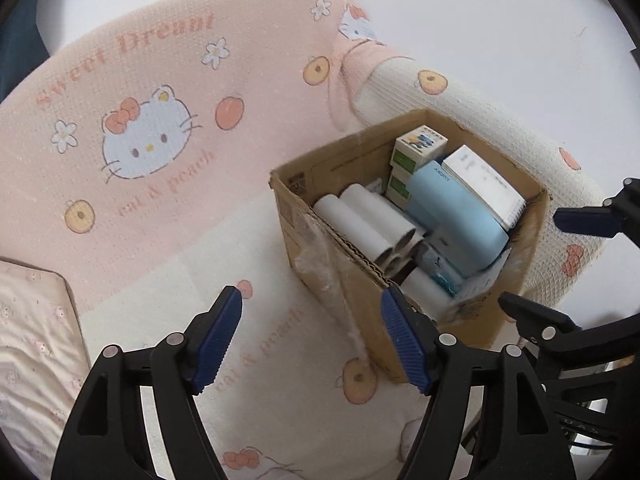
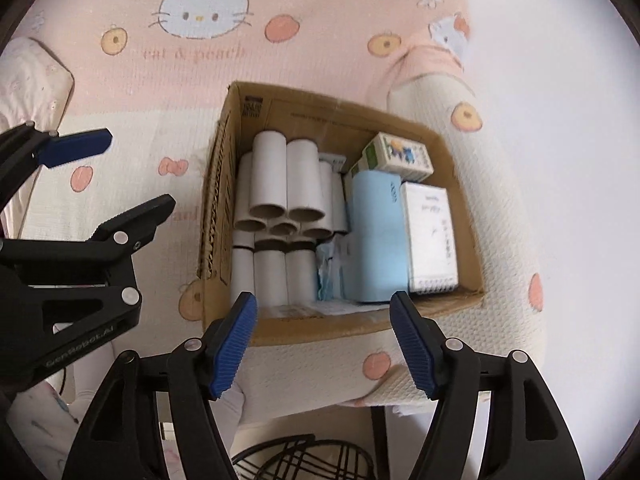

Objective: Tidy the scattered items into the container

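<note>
A brown cardboard box stands on a cream and pink blanket. Inside lie several white cardboard tubes, a light blue case, a spiral notepad and small green-and-white cartons. My left gripper is open and empty, hovering over the blanket just left of the box. My right gripper is open and empty above the box's near wall.
The pink cat-print blanket covers a rounded seat that ends just right of the box. A pale pillow lies at the left. A black wire basket sits below the seat's front edge.
</note>
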`<move>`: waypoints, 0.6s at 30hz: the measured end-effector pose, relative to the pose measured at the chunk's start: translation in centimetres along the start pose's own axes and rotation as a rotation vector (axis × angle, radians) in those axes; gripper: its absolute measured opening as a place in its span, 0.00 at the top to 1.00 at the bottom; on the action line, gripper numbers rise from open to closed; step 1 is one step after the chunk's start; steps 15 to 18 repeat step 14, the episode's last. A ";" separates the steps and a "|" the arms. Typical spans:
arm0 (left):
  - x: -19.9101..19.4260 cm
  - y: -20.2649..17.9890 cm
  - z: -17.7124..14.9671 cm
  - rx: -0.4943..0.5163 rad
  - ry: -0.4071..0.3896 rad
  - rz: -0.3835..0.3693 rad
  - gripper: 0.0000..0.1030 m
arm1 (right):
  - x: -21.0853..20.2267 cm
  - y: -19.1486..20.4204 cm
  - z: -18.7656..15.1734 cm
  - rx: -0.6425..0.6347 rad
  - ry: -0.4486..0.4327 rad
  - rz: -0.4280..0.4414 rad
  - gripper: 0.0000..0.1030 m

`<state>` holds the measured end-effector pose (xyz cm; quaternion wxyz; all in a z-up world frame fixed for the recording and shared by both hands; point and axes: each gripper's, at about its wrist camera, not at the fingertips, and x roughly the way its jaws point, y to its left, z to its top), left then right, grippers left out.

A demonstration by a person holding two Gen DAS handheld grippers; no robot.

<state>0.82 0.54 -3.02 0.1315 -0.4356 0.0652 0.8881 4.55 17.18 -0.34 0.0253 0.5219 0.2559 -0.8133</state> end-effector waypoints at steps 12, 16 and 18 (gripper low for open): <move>0.7 -0.3 -0.2 -0.003 0.037 -0.033 0.26 | -0.4 1.0 0.0 -0.041 -0.010 -0.010 0.30; 0.6 -0.3 -0.2 -0.002 0.030 -0.031 0.26 | -0.4 1.2 0.0 -0.046 -0.012 -0.007 0.30; 0.6 -0.3 -0.2 -0.002 0.030 -0.031 0.26 | -0.4 1.2 0.0 -0.046 -0.012 -0.007 0.30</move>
